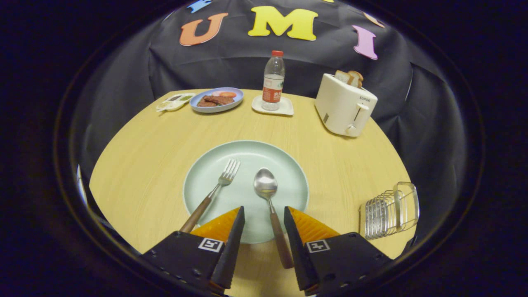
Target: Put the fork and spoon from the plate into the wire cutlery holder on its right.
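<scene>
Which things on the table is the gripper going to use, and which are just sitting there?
For the job: fork, spoon, plate, wire cutlery holder, open gripper around the spoon's handle.

Just sitting there: toaster, water bottle, food dish.

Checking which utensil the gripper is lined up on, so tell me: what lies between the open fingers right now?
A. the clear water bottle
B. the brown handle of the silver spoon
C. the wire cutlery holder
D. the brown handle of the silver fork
B: the brown-handled silver spoon on the pale green round plate has its handle running between the open gripper fingers, untouched; the brown-handled silver fork lies outside them.
</scene>
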